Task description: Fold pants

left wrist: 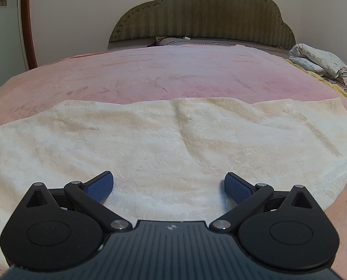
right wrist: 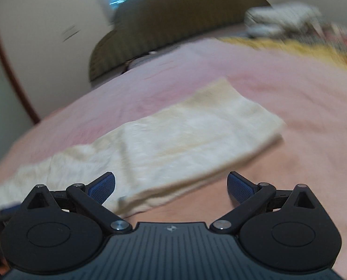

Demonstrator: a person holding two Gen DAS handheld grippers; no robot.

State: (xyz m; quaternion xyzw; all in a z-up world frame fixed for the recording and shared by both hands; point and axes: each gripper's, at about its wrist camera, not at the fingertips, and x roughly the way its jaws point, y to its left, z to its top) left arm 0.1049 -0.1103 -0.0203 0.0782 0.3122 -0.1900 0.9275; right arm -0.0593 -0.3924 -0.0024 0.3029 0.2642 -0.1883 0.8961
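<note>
The cream-white fleecy pants (left wrist: 173,140) lie flat on the pink bedspread (left wrist: 150,70), stretched across the left wrist view from edge to edge. My left gripper (left wrist: 168,186) is open and empty, low over the near part of the cloth. In the right wrist view, which is motion-blurred, the pants (right wrist: 178,135) run diagonally from lower left to their right end. My right gripper (right wrist: 171,187) is open and empty, above the near edge of the cloth close to that end, with its right fingertip (right wrist: 240,186) over bare bedspread (right wrist: 278,81).
A green padded headboard (left wrist: 203,18) stands at the far end of the bed. A bundle of printed white bedding (left wrist: 320,63) and a yellow patterned cloth (left wrist: 336,86) lie at the far right. A brown-framed door (left wrist: 28,23) is on the left wall.
</note>
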